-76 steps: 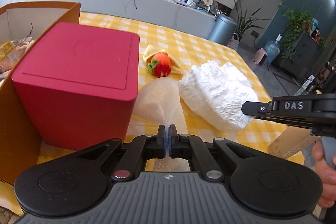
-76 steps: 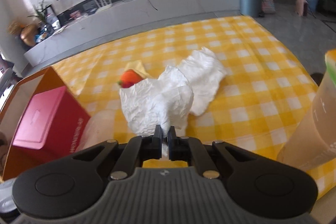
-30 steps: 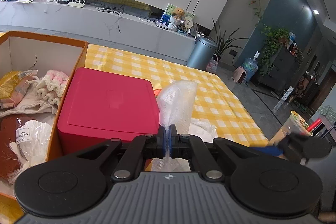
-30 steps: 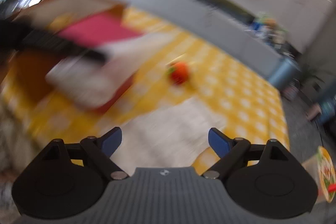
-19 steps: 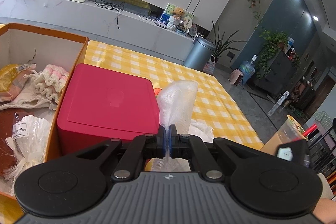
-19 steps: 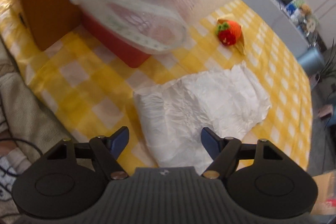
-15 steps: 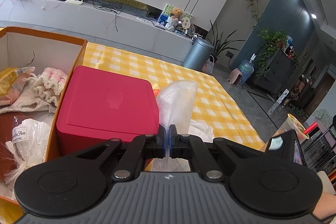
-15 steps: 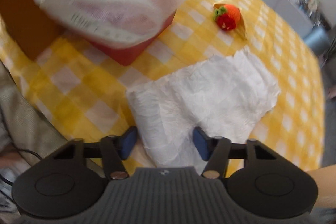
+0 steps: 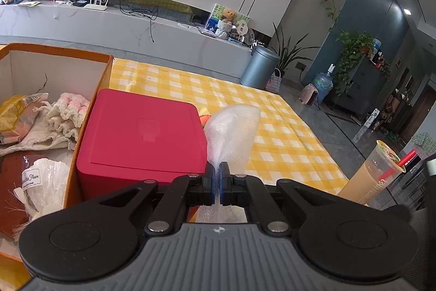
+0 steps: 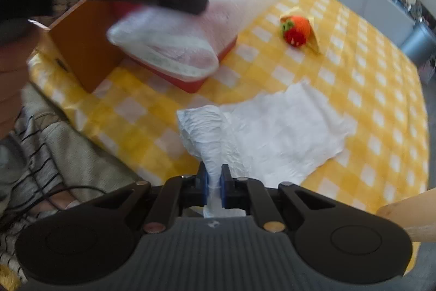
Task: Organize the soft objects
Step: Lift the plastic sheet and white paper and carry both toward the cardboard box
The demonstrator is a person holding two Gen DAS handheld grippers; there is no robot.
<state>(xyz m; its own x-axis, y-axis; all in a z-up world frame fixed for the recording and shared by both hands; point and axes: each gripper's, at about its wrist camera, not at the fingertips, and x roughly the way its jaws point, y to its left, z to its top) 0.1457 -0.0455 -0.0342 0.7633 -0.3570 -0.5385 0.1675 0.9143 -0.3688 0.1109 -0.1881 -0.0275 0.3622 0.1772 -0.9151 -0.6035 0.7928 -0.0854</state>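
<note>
Your left gripper (image 9: 217, 183) is pinching one clear bubble-wrap bag (image 9: 231, 135), holding it raised beside the one red box (image 9: 141, 138). Your right gripper (image 10: 213, 186) is clamping the near edge of one white crinkled sheet (image 10: 275, 132) lying on the yellow checked cloth (image 10: 368, 89). One knitted strawberry (image 10: 297, 30) is sitting farther off.

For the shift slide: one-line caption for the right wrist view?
Right claw pinches the white crumpled sheet on the checked tablecloth; left claw holds a clear bag above.

red box (image 9: 141, 138): one
orange box (image 9: 57, 56): one
white diaper (image 10: 275, 132): one
clear bag (image 9: 231, 132): one
toy strawberry (image 10: 297, 30): one
drink cup (image 9: 368, 179): one
</note>
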